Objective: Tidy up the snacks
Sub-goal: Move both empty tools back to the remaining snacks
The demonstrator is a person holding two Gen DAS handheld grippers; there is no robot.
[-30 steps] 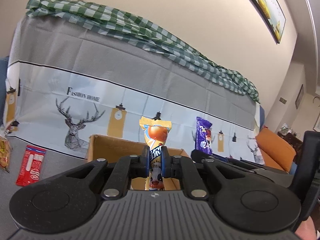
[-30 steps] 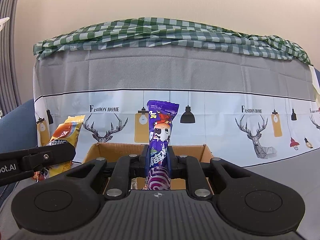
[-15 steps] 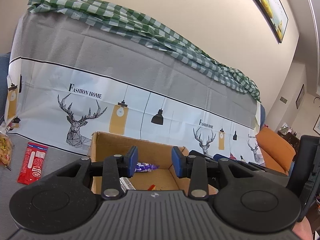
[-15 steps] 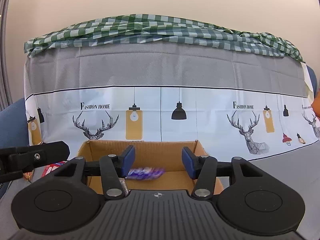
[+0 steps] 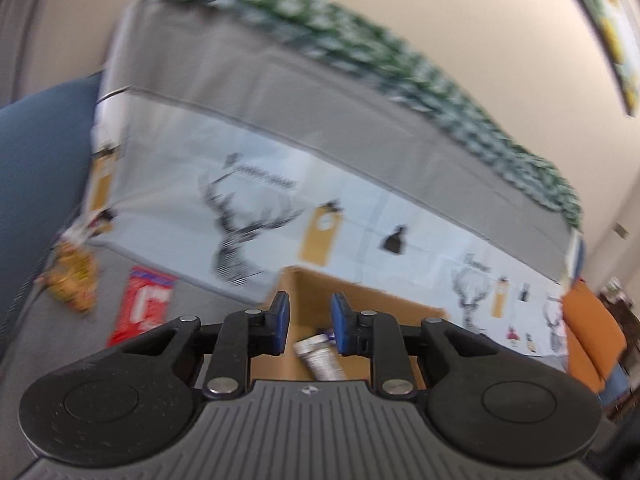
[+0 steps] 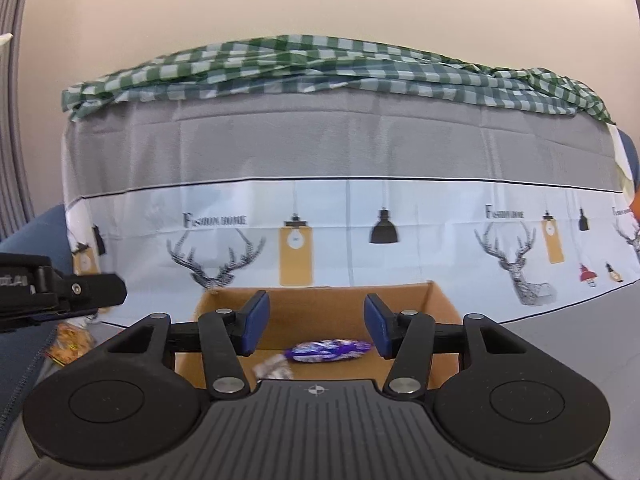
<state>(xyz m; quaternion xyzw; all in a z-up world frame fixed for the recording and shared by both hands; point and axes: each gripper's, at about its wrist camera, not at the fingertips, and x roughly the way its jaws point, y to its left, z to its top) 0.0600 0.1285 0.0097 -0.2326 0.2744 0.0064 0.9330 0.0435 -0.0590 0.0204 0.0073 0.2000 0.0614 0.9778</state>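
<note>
An open cardboard box [image 6: 440,300] stands on the grey cloth in front of both grippers; it also shows in the left wrist view [image 5: 384,300]. A purple snack packet [image 6: 328,351] lies inside it beside a silvery wrapper [image 6: 274,368], which also shows in the left wrist view [image 5: 320,356]. My right gripper [image 6: 316,328] is open and empty above the box's near edge. My left gripper [image 5: 308,318] is open and empty at the box's left corner. A red packet [image 5: 142,306] and a yellow-orange snack bag [image 5: 74,276] lie on the cloth at the left.
A sofa back draped with a deer-print cloth [image 6: 340,220] and a green checked cloth [image 6: 320,64] rises behind the box. A blue cushion [image 5: 36,168] is at the left, an orange one [image 5: 592,332] at the right. The left gripper's body [image 6: 60,292] shows in the right wrist view.
Both grippers opened and dropped their packets into the box: the orange one from the left, the purple one from the right. The left gripper has since swung left and its view is blurred.
</note>
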